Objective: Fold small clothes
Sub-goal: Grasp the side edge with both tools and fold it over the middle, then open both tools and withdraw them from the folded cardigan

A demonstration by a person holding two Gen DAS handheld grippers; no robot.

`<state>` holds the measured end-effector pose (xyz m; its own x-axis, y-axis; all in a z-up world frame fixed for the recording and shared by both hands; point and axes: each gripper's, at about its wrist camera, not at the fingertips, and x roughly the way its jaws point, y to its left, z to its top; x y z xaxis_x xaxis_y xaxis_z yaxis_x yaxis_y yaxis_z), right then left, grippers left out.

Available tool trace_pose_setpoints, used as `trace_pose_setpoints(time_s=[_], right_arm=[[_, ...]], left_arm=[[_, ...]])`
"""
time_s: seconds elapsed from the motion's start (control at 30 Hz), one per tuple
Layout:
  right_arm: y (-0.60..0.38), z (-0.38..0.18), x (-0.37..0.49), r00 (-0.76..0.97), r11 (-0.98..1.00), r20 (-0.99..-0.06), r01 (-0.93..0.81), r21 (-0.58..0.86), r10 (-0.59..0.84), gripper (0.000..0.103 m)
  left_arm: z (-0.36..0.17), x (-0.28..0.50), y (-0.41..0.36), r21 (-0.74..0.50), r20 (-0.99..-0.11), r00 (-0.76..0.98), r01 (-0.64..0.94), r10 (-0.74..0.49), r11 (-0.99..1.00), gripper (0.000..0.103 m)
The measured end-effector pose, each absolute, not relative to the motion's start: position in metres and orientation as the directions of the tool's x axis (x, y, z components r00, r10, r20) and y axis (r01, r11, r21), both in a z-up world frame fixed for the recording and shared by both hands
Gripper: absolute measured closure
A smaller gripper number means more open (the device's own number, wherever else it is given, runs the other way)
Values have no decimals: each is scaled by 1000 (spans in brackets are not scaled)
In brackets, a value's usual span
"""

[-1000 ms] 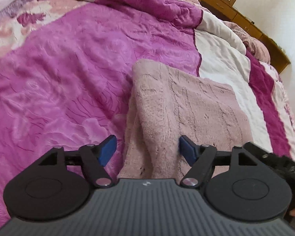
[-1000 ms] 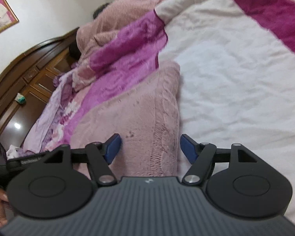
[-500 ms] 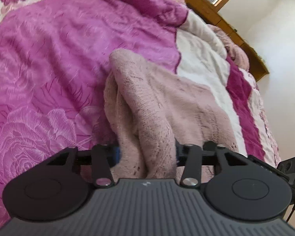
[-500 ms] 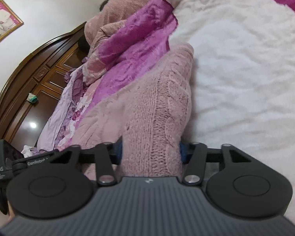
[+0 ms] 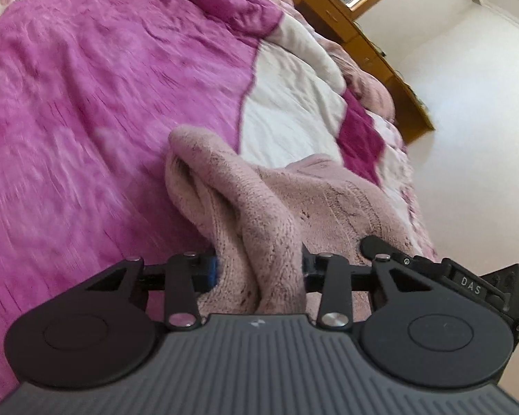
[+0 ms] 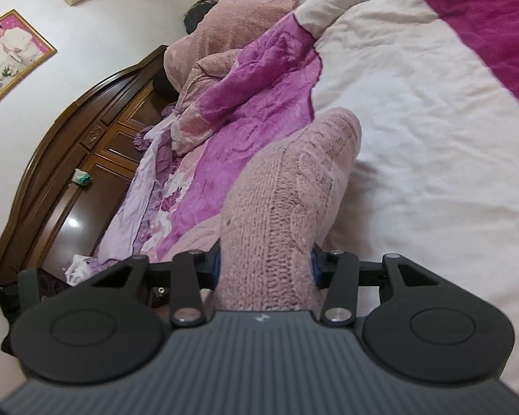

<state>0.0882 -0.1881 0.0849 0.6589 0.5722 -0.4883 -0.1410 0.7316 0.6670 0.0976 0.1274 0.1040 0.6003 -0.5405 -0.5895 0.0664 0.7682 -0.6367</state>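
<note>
A dusty-pink knitted sweater (image 5: 259, 200) lies on a magenta and white bedspread (image 5: 86, 103). My left gripper (image 5: 259, 269) is shut on one corner of the sweater, which bunches up between the blue pads and rises off the bed. My right gripper (image 6: 264, 269) is shut on another corner of the same sweater (image 6: 294, 180), which hangs in a thick fold down to the bedspread (image 6: 432, 121). The right gripper's black body (image 5: 467, 276) shows at the right edge of the left wrist view.
A dark wooden headboard (image 6: 69, 159) and a heap of pink and purple bedding (image 6: 231, 79) lie to the left in the right wrist view. A wooden window ledge (image 5: 380, 52) and white wall border the bed's far side.
Both grippers went from open around the sweater's edge to shut on it. They have since lifted, pulling the gripped corners up off the bed.
</note>
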Motion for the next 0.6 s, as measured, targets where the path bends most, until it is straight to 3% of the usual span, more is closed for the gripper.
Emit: trace_pose_setpoints(time_s=[0.33, 0.6], right_arm=[[-235, 76, 8, 669, 755, -530, -71, 651, 521, 55], [-238, 20, -10, 648, 791, -601, -3, 612, 468, 54]], left_arm=[[96, 25, 70, -636, -611, 543, 96, -576, 765, 61], [59, -1, 48, -487, -720, 521, 90, -458, 869, 61]])
